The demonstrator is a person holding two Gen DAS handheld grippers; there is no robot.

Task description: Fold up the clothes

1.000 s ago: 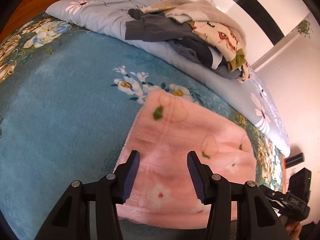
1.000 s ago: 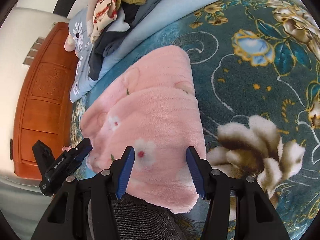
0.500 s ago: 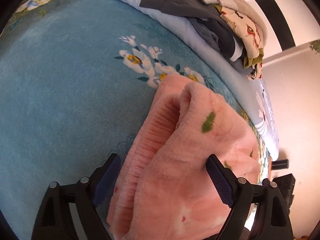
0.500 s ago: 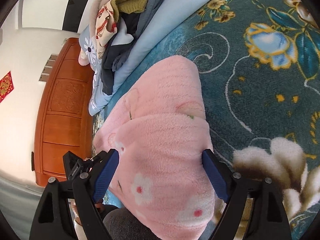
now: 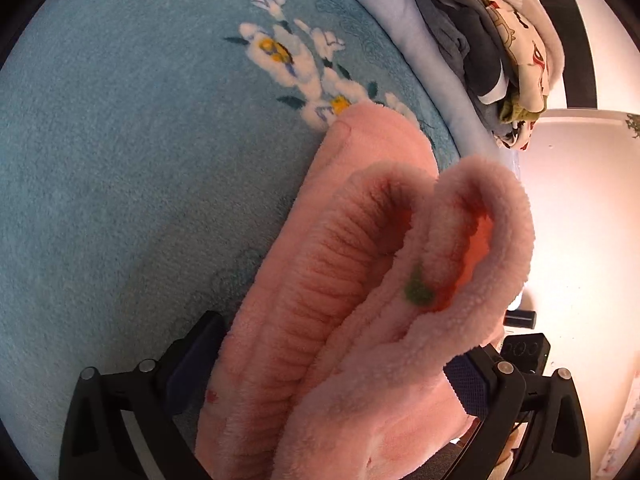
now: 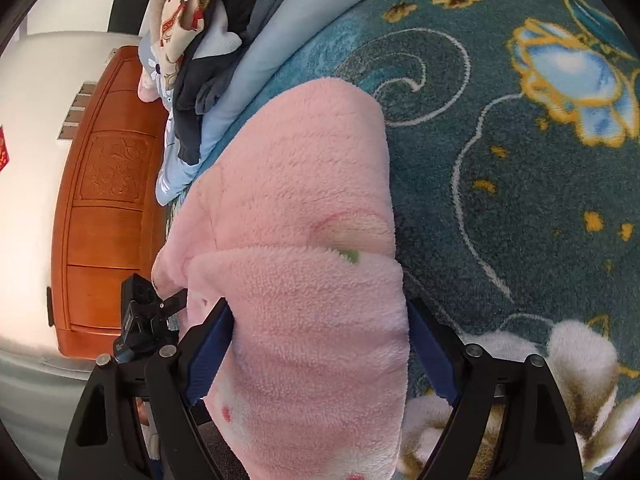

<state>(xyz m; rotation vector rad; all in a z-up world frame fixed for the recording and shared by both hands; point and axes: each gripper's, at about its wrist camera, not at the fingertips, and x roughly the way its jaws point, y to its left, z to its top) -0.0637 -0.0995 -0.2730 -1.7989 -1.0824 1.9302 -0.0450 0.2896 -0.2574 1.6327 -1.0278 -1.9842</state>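
Note:
A folded pink fleece garment with small flower and leaf prints lies on a teal floral blanket. My left gripper has its jaws wide apart with the garment's thick layered edge bunched between them. My right gripper also has its jaws wide apart around the other side of the same pink garment, whose folded bundle fills the gap. The blue pads touch the fleece on both sides in each view. The other gripper's body shows at the edge of each view.
A pile of unfolded clothes lies on a light blue floral quilt behind the garment, and it also shows in the right wrist view. A wooden headboard stands at the left. The blanket extends right.
Both grippers moved forward onto the pink garment and their jaws spread wider around it. The garment's edges have bunched up and risen between the fingers.

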